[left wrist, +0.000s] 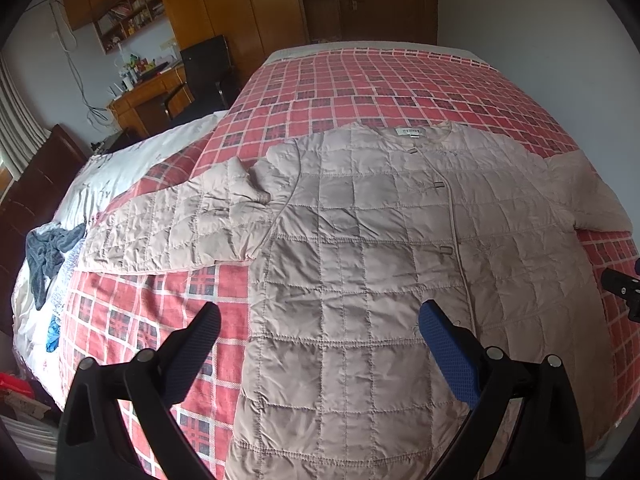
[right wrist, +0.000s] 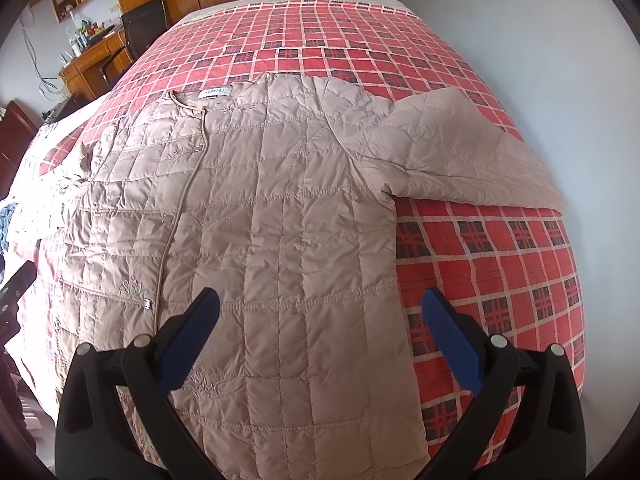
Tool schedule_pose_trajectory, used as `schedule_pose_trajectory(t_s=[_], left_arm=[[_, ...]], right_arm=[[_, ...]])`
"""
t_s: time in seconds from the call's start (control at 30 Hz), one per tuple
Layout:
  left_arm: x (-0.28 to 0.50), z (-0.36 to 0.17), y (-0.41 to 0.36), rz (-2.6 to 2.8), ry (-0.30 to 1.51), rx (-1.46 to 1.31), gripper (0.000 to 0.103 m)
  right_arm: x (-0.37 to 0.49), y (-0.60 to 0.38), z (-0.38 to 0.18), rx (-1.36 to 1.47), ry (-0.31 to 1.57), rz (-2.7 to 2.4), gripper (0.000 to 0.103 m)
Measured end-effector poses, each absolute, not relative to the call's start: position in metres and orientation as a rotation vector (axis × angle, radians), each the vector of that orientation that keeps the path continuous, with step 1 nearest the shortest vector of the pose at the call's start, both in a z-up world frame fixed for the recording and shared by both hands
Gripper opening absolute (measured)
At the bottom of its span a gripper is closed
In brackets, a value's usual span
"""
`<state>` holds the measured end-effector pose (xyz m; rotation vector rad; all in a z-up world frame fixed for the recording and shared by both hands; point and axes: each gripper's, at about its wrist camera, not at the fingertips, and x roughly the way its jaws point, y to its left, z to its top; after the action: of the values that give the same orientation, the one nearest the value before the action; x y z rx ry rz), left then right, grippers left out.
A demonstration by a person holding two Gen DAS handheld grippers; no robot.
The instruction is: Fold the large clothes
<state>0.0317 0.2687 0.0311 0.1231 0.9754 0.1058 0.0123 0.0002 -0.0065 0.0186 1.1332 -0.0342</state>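
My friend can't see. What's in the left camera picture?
A beige quilted coat lies flat, buttoned, on a red checked bed, one sleeve stretched left. The open left gripper hovers over its lower edge.

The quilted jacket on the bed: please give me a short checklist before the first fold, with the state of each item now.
1. Quilted jacket lies front up, spread flat: ok.
2. Front closed: cannot tell.
3. Left sleeve smooth: not ok, bunched near the shoulder.
4. Right sleeve flat: ok.
5. Left tool open, empty: ok.
6. Right tool open, empty: ok.
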Motion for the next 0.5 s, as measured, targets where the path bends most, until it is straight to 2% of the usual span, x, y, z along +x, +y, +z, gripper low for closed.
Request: schedule_pose_trajectory(t_s=[0.5], left_arm=[[0.0322,0.0313,0.2682,0.112,0.975,0.134,0.099]], right_arm=[[0.0136,-0.0006,-0.0065,0.019,1.132,-0.034,0.1]])
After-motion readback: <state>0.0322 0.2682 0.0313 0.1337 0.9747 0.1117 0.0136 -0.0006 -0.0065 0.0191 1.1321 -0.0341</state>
